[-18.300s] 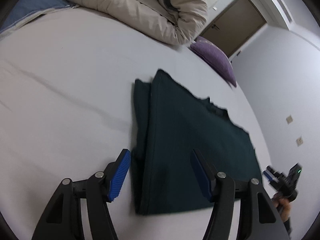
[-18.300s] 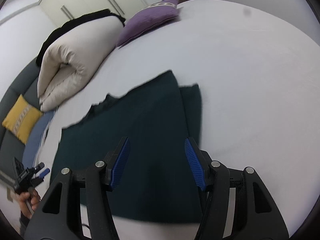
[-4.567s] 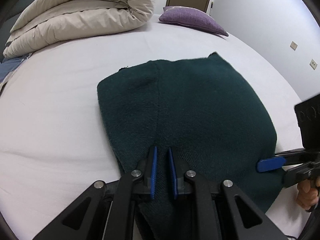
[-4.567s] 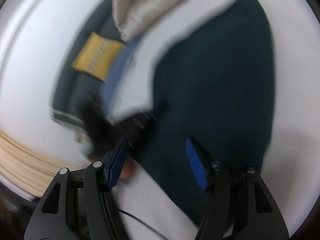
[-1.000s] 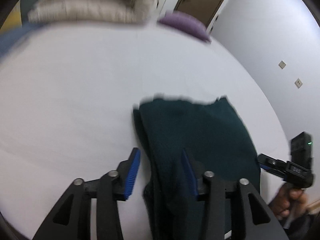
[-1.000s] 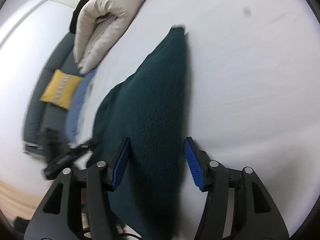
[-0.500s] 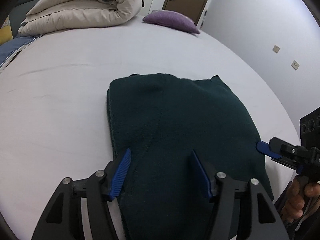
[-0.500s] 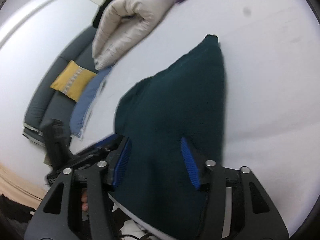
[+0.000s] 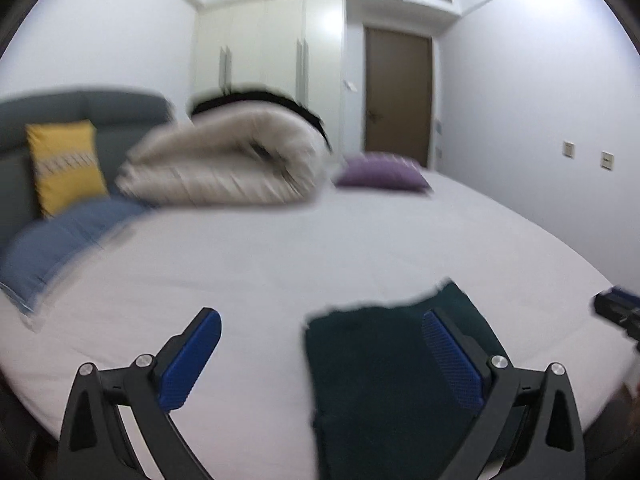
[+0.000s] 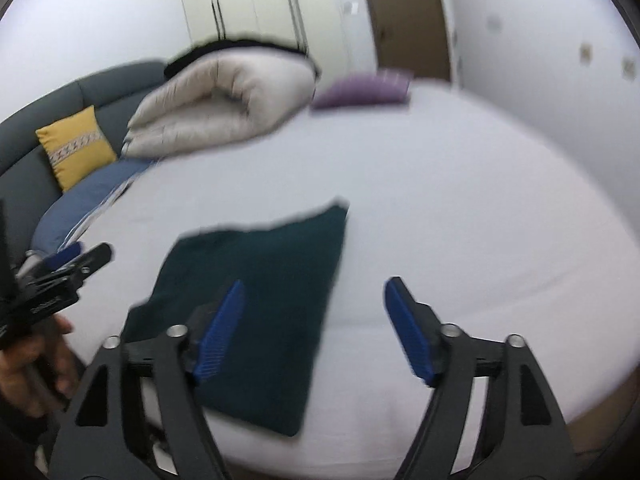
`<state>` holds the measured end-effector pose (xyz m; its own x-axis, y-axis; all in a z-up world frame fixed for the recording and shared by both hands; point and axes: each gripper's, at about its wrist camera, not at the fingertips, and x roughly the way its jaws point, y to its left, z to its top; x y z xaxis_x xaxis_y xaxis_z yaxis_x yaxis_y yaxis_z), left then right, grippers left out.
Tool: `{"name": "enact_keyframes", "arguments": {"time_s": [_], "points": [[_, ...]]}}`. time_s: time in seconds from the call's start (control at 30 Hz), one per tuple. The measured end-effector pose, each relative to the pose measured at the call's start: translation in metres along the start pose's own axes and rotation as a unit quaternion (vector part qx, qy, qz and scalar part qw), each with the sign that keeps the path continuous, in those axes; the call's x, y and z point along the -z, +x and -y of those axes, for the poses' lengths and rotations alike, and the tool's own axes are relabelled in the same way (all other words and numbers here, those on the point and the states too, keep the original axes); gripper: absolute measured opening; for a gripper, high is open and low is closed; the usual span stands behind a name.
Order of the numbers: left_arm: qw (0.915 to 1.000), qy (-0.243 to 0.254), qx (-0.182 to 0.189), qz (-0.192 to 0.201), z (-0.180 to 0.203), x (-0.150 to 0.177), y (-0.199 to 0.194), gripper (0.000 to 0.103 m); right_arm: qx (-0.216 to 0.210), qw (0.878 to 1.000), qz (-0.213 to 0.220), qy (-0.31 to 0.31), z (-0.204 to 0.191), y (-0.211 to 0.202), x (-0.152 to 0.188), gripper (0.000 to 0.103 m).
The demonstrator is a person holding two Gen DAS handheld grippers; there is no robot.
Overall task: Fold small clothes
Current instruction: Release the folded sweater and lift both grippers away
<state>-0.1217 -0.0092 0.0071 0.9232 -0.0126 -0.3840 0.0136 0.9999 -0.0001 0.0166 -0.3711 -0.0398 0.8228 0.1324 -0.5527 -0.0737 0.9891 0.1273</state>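
Note:
A dark green folded garment [image 10: 260, 280] lies flat on the white bed near its front edge; it also shows in the left wrist view [image 9: 384, 376]. My left gripper [image 9: 320, 360] is open and empty, raised above the bed, its right finger over the garment. My right gripper [image 10: 316, 328] is open and empty, held above the garment's right edge. The left gripper also shows at the left of the right wrist view [image 10: 68, 268], and the right gripper at the right edge of the left wrist view [image 9: 618, 312].
A rolled beige duvet [image 10: 224, 104] and a purple pillow [image 10: 364, 90] lie at the far side of the white bed [image 10: 460, 208]. A grey sofa with a yellow cushion [image 10: 76, 146] and a blue cloth [image 10: 84, 200] stand left.
Both grippers have lifted and tilted up away from the garment, so the room's far wall now shows. The garment lies folded and free on the bed.

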Motion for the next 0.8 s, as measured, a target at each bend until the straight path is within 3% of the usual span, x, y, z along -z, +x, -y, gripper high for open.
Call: {"name": "enact_keyframes", "arguments": {"time_s": [0.07, 0.2, 0.33, 0.43, 0.53, 0.67, 0.8], "points": [[0.999, 0.012, -0.026, 0.035, 0.003, -0.013, -0.023, 0.103, 0.015, 0.999, 0.047, 0.001, -0.007, -0.022, -0.007, 0.095], [0.9937, 0.048, -0.025, 0.098, 0.009, -0.036, -0.068, 0.103, 0.052, 0.99, 0.128, -0.006, -0.021, -0.065, -0.026, 0.103], [0.9926, 0.077, -0.011, 0.093, 0.018, -0.056, -0.085, 0.103, 0.06, 0.985, 0.163, -0.016, -0.037, -0.099, -0.05, 0.103], [0.9963, 0.067, 0.003, 0.055, 0.02, -0.062, -0.084, 0.103, 0.057, 0.983, 0.171, -0.021, -0.048, -0.116, -0.06, 0.103], [0.9986, 0.052, -0.008, 0.008, 0.021, -0.054, -0.069, 0.103, 0.04, 0.987, 0.152, -0.028, -0.059, -0.121, -0.066, 0.103], [0.9957, 0.025, -0.01, -0.089, 0.018, -0.033, -0.036, 0.103, 0.051, 0.996, 0.072, -0.011, -0.059, -0.099, -0.063, 0.103], [0.9895, 0.026, -0.018, -0.141, 0.015, -0.01, -0.01, 0.103, 0.051, 0.999, 0.01, 0.015, -0.056, -0.072, -0.043, 0.103]]}}
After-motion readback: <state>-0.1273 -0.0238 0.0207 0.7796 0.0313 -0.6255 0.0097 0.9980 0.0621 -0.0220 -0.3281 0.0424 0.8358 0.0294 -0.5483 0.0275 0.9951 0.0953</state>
